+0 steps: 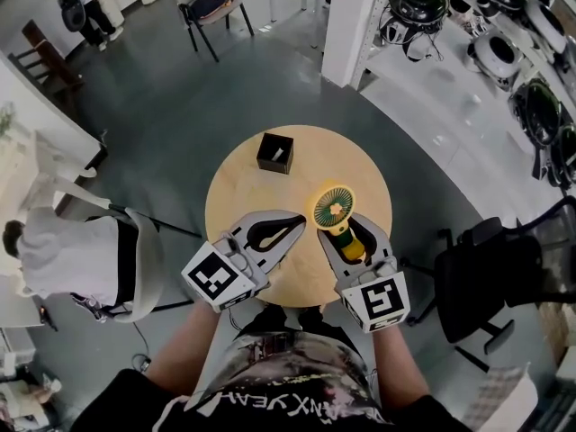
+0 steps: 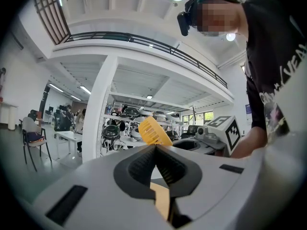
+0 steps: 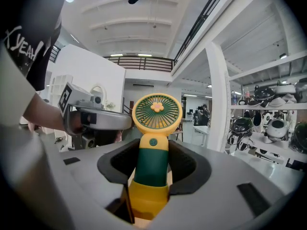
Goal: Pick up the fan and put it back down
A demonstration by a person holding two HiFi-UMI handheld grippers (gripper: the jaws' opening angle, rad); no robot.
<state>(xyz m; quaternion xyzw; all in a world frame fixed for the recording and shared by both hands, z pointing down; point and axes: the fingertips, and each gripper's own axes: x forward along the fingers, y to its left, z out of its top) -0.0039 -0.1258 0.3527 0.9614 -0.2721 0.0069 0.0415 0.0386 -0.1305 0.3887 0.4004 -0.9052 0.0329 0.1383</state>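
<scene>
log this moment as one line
right gripper: shut on yellow-and-green handheld fan | left gripper: shut, empty | round wooden table: black open box

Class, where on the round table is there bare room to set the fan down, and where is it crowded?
Bare table lies right of the black box, to the far rim, and along the left edge between the box and the left tool. The near middle is crowded: the right tool, holding the fan, sits beside the left tool.

White letters on the person's black shirt point(image 3: 21, 46), upper left of the right gripper view, read "YEAH". Nothing else is legible.
</scene>
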